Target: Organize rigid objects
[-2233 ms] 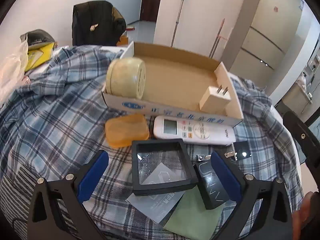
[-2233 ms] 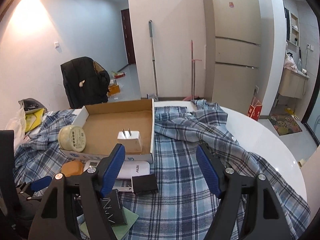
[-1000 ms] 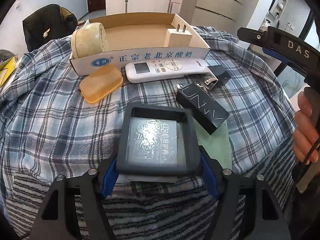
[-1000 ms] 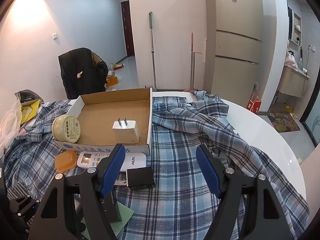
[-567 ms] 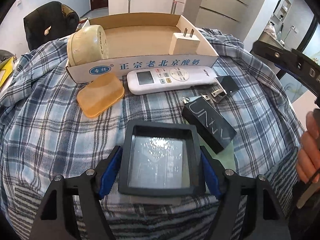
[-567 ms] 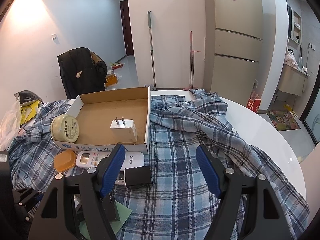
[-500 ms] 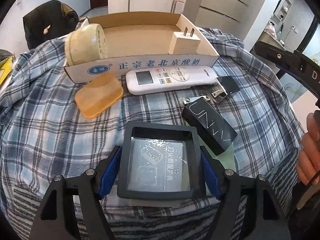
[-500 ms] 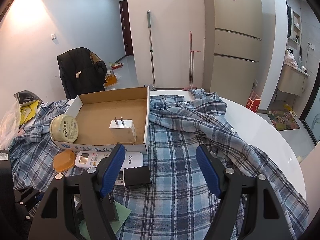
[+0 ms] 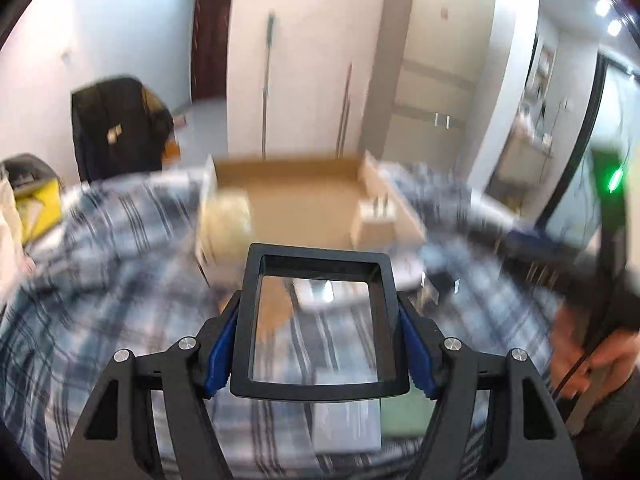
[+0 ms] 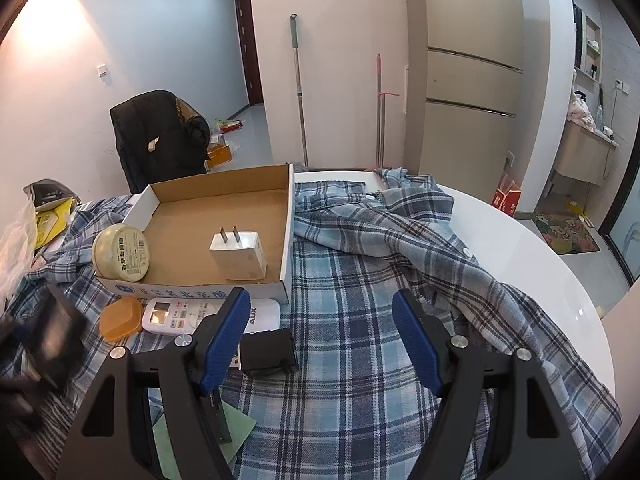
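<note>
Left wrist view: the left gripper [image 9: 320, 344] is clamped on a black square frame case [image 9: 320, 320] with a clear window, its blue pads pressing the case's two side edges. The case is raised off the plaid cloth [image 9: 100, 272] and points toward 12 o'clock, where the cardboard box [image 9: 296, 204] sits. The picture is smeared, so I judge the case is in transit to the box, not yet delivered. Inside the box I count two things: one round cream tin [image 9: 226, 220] at the 10 o'clock corner and one white plug adapter [image 9: 374, 224] at 1 o'clock. A hand [image 9: 588, 356] holding the other tool shows at 3 o'clock.

Right wrist view: the right gripper [image 10: 322, 340] hangs wide open with nothing between its fingers, above the plaid cloth. The box lies at 11 o'clock, again holding one tin and one adapter. Left outside it, along its near wall: one orange soap case [image 10: 120, 317], one white remote control [image 10: 188, 314], one small black box [image 10: 268, 350] just beside the left finger, and a green sheet [image 10: 236, 426] at 7 o'clock, partly hidden. So two items are sorted, one is being carried, and at least three rigid pieces remain on the cloth.
</note>
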A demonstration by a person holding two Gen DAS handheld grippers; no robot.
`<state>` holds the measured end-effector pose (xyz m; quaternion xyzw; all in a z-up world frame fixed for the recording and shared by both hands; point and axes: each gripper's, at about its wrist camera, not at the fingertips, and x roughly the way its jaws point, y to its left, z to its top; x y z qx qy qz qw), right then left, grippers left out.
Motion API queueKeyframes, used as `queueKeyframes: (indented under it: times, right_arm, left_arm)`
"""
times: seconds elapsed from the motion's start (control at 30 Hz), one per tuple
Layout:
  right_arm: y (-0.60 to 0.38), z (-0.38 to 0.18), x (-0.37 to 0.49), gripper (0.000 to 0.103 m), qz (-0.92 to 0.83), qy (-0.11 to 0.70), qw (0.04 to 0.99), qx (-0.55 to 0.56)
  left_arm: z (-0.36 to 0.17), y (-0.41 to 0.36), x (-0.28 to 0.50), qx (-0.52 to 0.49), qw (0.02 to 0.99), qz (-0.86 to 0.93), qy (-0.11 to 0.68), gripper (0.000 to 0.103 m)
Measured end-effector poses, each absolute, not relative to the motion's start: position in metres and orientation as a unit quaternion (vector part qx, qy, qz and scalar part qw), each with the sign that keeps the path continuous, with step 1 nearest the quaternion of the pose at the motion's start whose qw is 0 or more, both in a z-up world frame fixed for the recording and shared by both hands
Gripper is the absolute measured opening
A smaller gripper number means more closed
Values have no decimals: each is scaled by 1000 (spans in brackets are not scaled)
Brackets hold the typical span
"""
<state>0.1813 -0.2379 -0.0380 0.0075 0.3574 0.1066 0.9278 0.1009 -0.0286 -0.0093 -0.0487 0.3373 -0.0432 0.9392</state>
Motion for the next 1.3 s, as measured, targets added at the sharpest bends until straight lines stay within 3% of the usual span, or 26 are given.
queueKeyframes:
  times: [0.23,0.73,0.9,1.03,1.3]
  right_arm:
    - [-222,-51,184,72,143,379,914,-14]
    - [-194,-91,196,72,170,437,882,-52]
    - [-194,-95,199,60,172,446,877,-51]
    - [-193,-98,199,41,177,454,872,-51]
    - [-200,-84,194,41,158,419,893,-47]
  left_arm:
    - [4,-12,88,-27,972,-2,233,72]
    - [-11,2,86,-56,972,-4,228,72]
    - [-12,3,86,-59,971,-4,231,72]
    - [-13,-1,85,-51,972,-6,231,72]
    - [-12,-1,84,-49,972,2,230,72]
